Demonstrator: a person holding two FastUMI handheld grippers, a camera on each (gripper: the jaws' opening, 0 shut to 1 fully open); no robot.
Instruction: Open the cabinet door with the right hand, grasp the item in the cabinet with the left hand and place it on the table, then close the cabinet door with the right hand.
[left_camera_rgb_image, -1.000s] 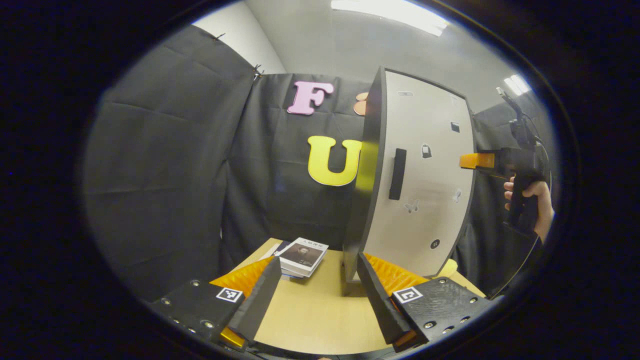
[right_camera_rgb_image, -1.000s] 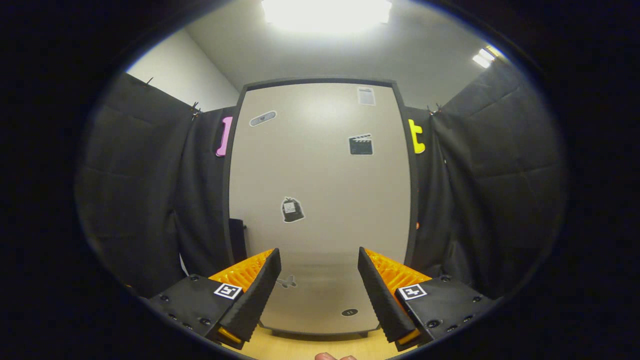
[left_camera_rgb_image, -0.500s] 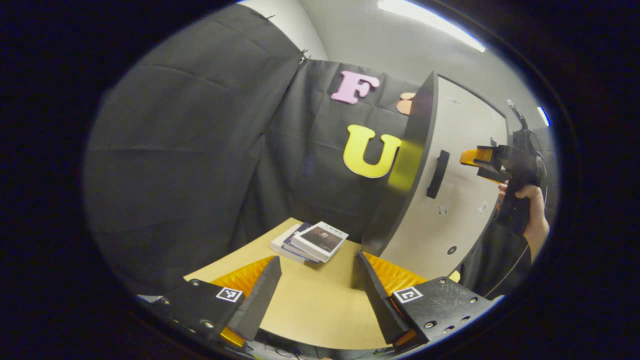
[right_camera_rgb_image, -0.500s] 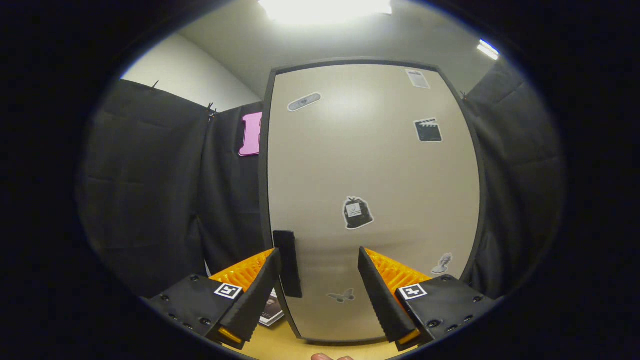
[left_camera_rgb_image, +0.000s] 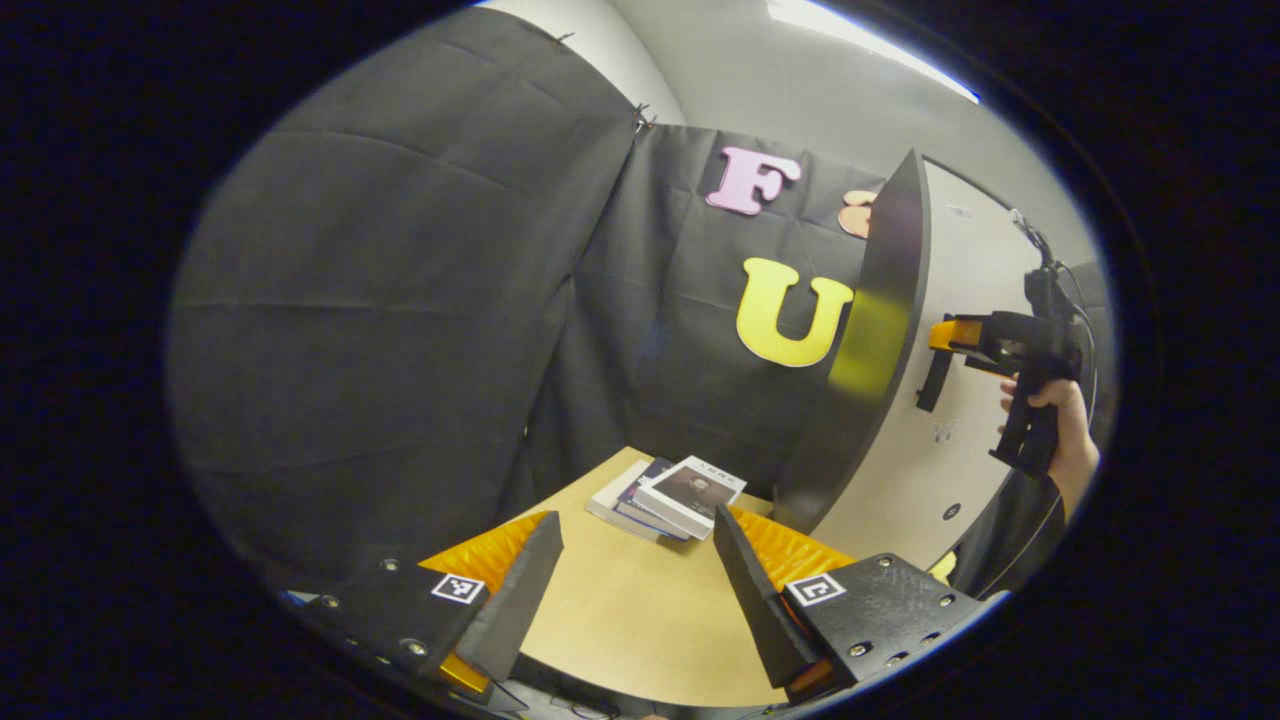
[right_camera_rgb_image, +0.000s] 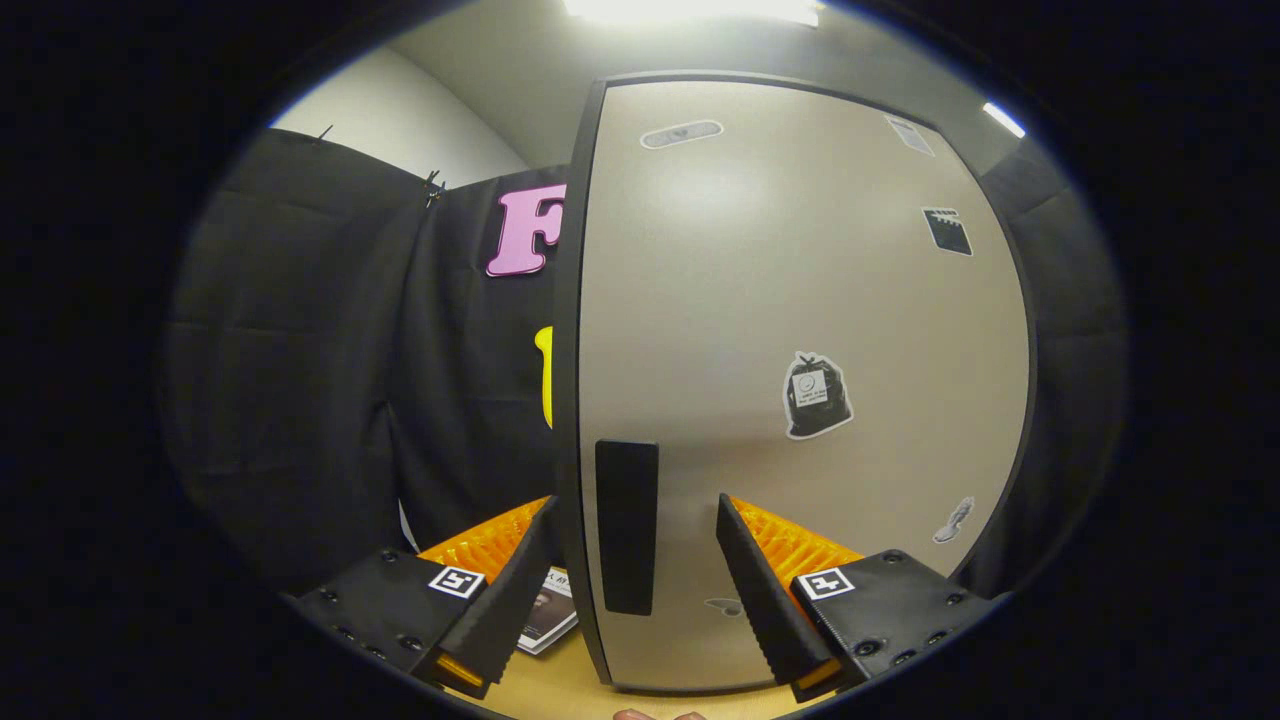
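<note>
Right gripper wide open, handle between its jaws, untouched. Cabinet door shut (item unseen behind it). Risk: closing off-centre, one finger slips off. Left gripper idle, open.

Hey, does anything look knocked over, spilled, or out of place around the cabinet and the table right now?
Nothing stands out. The cabinet stands upright with its door shut, the stack of books lies flat on the table, and nothing is spilled.
</note>
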